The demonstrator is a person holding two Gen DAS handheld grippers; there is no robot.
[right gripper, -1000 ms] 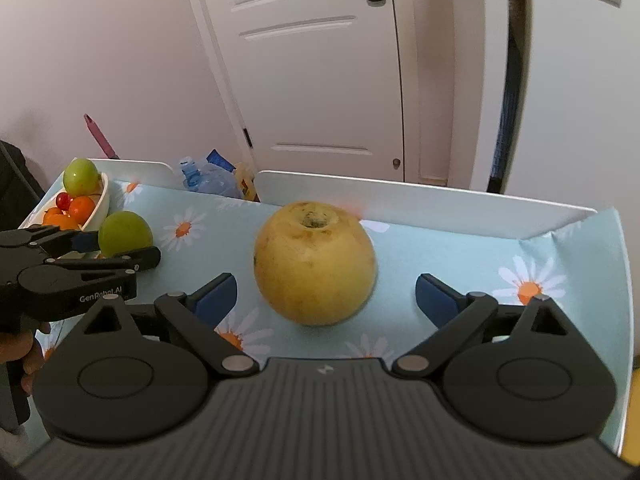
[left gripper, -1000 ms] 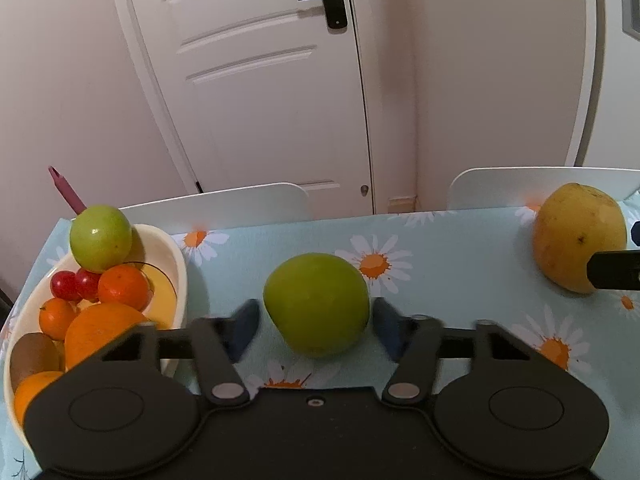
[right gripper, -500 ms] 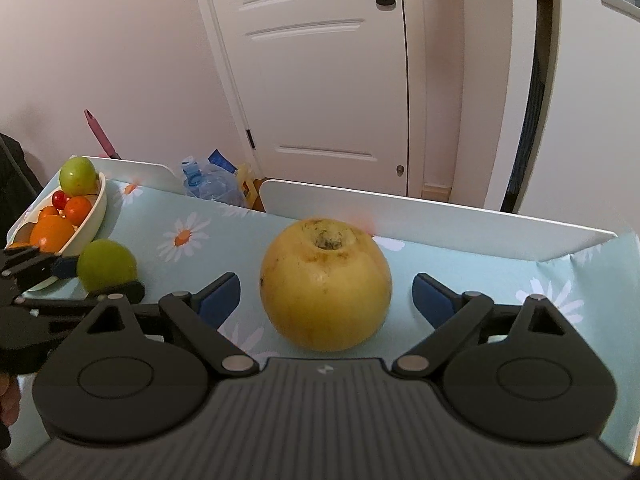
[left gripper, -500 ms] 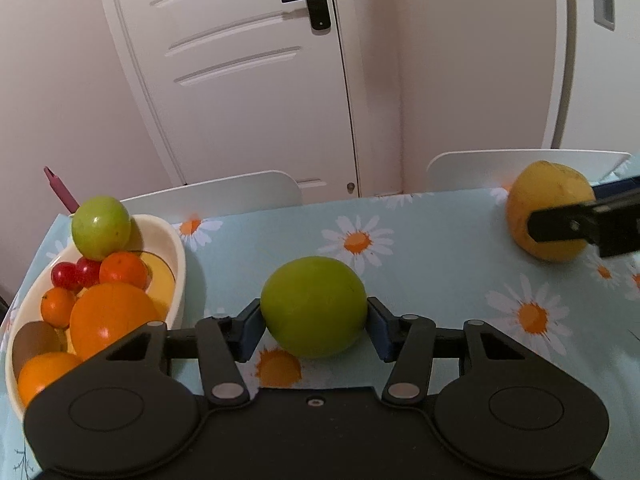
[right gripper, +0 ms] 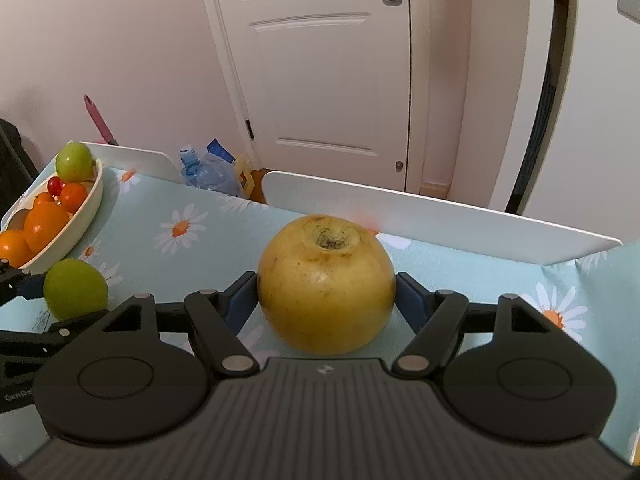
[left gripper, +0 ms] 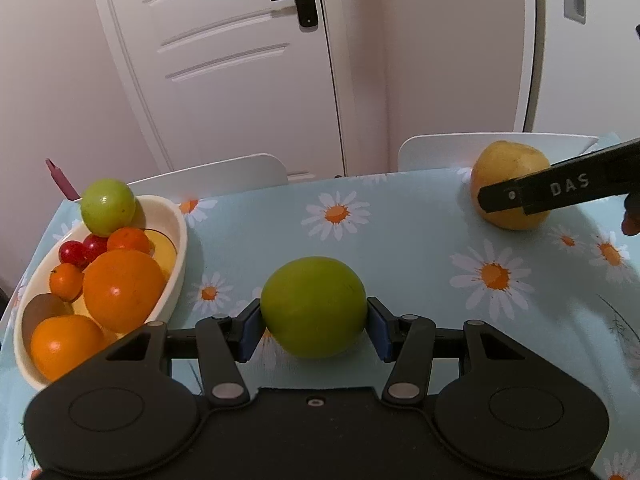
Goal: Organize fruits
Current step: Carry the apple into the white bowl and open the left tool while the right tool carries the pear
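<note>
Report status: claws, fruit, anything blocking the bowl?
Left claw shut on green apple. Right claw shut on yellow pomelo. Both fruits low over the tablecloth. White bowl piled full; path clear.

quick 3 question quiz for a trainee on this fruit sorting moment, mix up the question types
1. True or false: the left gripper is shut on the green apple.
2. Which fruit sits between the right gripper's pads? A) kiwi B) yellow pomelo-like fruit C) orange
3. Fill in: the white bowl of fruit has a second green ___ perched on top.

Key: 1 true; 2 B; 3 apple.
</note>
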